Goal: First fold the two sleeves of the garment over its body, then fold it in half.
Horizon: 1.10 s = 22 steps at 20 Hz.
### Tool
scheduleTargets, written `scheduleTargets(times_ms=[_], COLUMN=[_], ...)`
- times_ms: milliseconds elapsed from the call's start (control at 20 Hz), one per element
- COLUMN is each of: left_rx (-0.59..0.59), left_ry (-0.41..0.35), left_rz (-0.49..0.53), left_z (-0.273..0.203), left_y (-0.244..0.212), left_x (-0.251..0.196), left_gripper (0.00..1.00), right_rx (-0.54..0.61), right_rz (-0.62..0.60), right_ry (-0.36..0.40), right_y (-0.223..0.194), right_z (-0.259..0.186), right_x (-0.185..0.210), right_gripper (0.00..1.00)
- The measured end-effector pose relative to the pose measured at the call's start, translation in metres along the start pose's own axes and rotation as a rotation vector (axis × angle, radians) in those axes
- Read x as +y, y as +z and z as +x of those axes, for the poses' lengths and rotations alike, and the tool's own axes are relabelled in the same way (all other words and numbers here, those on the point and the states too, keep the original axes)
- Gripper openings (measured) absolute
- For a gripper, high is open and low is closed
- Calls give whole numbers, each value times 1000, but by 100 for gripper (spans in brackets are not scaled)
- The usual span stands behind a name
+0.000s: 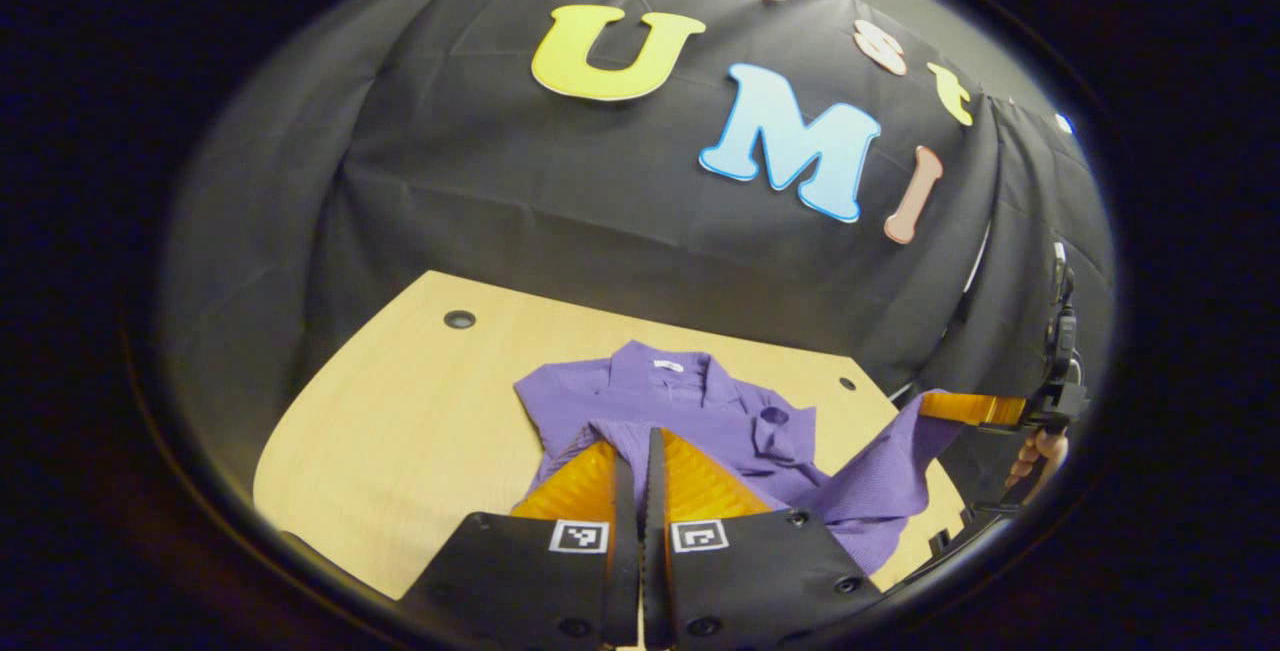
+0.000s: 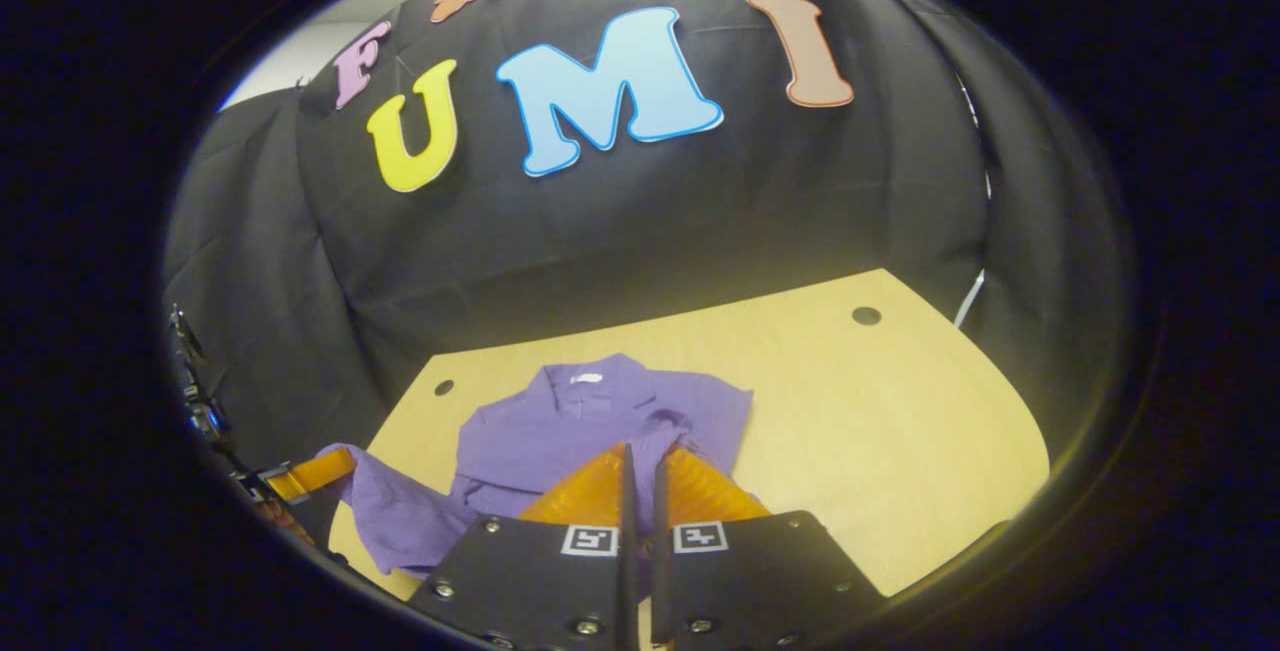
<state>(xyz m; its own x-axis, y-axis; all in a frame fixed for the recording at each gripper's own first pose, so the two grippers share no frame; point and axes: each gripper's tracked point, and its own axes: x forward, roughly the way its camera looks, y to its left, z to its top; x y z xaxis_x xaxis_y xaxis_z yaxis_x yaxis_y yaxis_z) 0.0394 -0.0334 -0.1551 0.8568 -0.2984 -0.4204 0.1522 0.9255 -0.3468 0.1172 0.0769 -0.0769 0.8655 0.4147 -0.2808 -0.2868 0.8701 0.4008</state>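
One purple shirt (image 1: 690, 421) on one table (image 1: 400, 431), both grippers' fingers (image 1: 628, 491) clamped on its fabric.

left hand-held gripper (image 1: 640, 441): fingers pressed together, pinching fabric | right hand-held gripper (image 2: 640, 456): fingers pressed together, pinching fabric, both low, pointing forward

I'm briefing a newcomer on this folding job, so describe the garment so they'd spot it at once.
Start at the pale wooden table in front of the black cloth wall. On its middle lies the purple shirt, collar toward the wall. It is the one cloth thing on the table, and the left gripper and right gripper are each shut on a raised part of it.
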Motion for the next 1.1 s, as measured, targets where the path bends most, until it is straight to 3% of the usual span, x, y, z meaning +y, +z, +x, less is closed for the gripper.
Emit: scheduleTargets(times_ms=[650, 1100], left_rx=[-48, -71], left_ry=[120, 207], left_rz=[-31, 17], left_z=[173, 253], left_y=[64, 65], left_x=[35, 55], left_gripper=[8, 8], right_rx=[35, 45], right_rz=[58, 29], right_ry=[50, -5], right_y=[47, 46], right_z=[139, 216], right_x=[-30, -57], right_gripper=[5, 5])
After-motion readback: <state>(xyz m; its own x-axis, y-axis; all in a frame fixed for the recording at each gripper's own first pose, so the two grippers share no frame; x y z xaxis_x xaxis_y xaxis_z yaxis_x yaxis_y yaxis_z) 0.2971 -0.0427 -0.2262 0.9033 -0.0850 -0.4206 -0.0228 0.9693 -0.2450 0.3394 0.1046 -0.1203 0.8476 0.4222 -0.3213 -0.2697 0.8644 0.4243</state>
